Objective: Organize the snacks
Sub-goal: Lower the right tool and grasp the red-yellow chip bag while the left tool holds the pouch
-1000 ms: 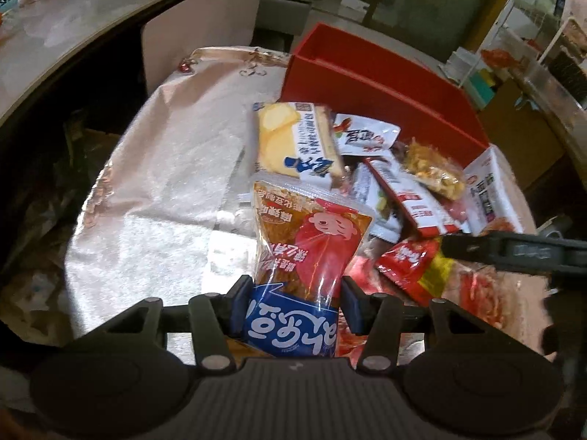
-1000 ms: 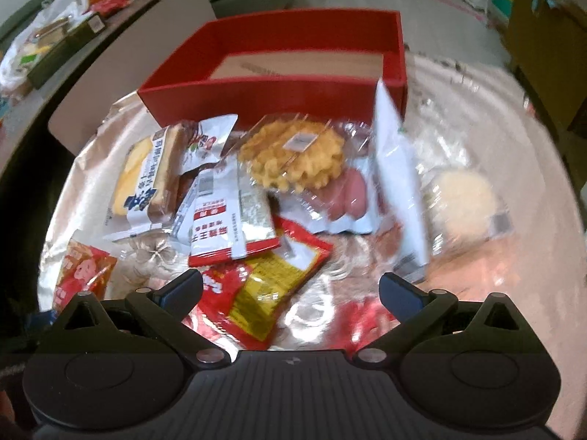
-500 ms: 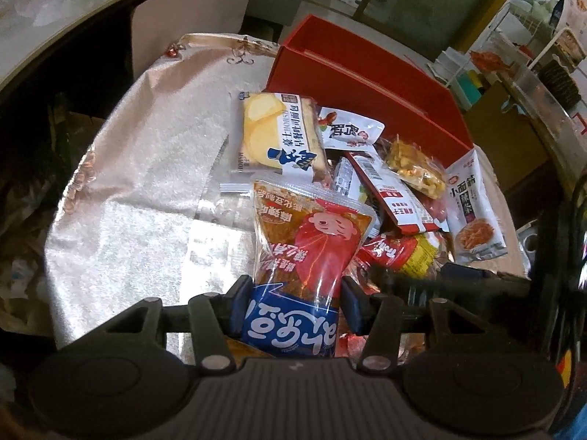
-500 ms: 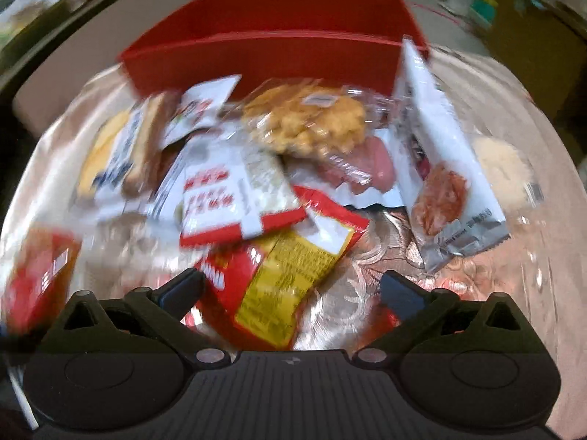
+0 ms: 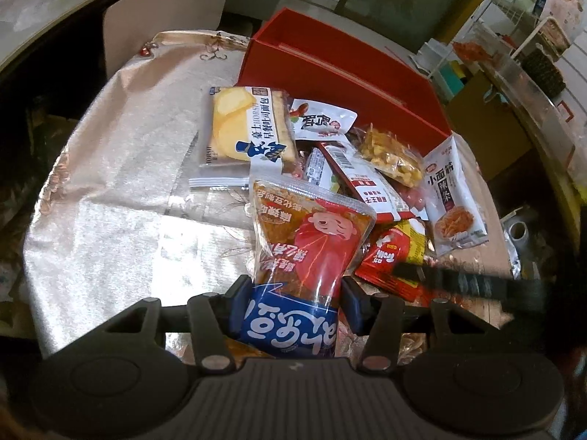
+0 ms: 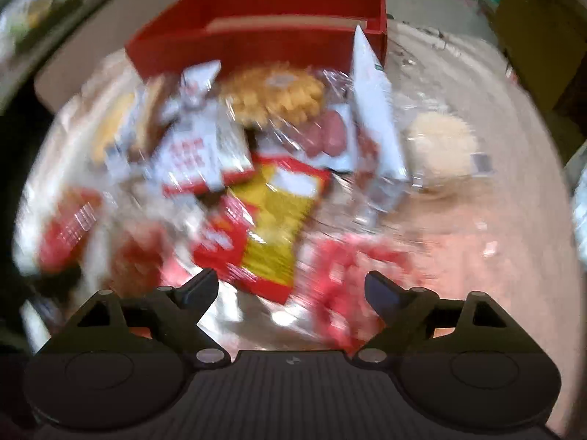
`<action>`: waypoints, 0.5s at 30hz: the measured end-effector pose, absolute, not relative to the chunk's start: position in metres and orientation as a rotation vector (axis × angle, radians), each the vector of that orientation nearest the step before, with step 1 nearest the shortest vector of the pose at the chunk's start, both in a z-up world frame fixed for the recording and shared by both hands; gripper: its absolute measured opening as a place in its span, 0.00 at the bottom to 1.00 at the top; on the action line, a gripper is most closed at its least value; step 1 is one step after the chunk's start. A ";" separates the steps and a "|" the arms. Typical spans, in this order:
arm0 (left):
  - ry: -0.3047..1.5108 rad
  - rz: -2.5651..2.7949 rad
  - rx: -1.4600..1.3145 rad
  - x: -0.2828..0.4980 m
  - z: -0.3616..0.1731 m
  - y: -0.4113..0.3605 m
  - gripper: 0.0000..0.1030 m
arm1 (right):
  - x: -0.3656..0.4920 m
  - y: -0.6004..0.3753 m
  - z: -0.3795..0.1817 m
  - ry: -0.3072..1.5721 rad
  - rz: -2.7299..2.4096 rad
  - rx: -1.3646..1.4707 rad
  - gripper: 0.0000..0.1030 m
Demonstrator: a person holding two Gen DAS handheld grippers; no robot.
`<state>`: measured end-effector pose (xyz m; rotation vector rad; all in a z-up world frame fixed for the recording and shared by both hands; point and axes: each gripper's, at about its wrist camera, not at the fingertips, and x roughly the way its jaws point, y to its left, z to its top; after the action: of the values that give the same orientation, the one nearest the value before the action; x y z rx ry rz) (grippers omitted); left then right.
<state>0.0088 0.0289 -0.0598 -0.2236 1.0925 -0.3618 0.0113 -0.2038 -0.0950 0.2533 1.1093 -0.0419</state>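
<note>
My left gripper (image 5: 293,295) is shut on a red and blue snack packet (image 5: 304,249) and holds it above the silver tablecloth (image 5: 121,190). A pile of snack packets lies in front of a red box (image 5: 330,69): a bread packet (image 5: 245,128), a white noodle packet (image 5: 453,198), a red and yellow packet (image 5: 396,253). My right gripper (image 6: 291,286) is open and empty just above the red and yellow packet (image 6: 271,220), with the red box (image 6: 256,25) behind the pile. The right wrist view is blurred. The right gripper's finger (image 5: 458,280) shows in the left wrist view.
A round pale pastry in clear wrap (image 6: 444,143) lies right of the pile. A curved counter (image 5: 55,7) runs along the far left. Shelves and a cardboard box (image 5: 484,106) stand at the far right beyond the table edge.
My right gripper has moved down and closer to the red and yellow packet, its jaws a little narrower. My left gripper keeps its hold on the packet and has shifted slightly.
</note>
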 end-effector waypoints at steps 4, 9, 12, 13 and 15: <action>1.100 -0.337 -0.216 0.009 -0.064 0.030 0.44 | 0.040 -0.189 -0.103 1.064 -0.091 0.290 0.90; 1.103 -0.326 -0.187 0.009 -0.066 0.028 0.44 | 0.047 -0.160 -0.118 1.034 -0.104 0.058 0.87; 1.111 -0.341 -0.174 0.008 -0.067 0.025 0.44 | 0.035 -0.168 -0.111 1.057 -0.057 0.030 0.72; 1.112 -0.344 -0.172 0.008 -0.067 0.024 0.44 | 0.030 -0.177 -0.107 1.082 -0.042 0.042 0.71; 1.108 -0.355 -0.169 0.006 -0.066 0.022 0.44 | 0.017 -0.190 -0.105 1.113 -0.015 0.077 0.71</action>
<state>0.0057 0.0219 -0.0659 -0.1690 1.1078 -0.3551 0.0172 -0.1900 -0.1055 0.0768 1.1131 -0.0145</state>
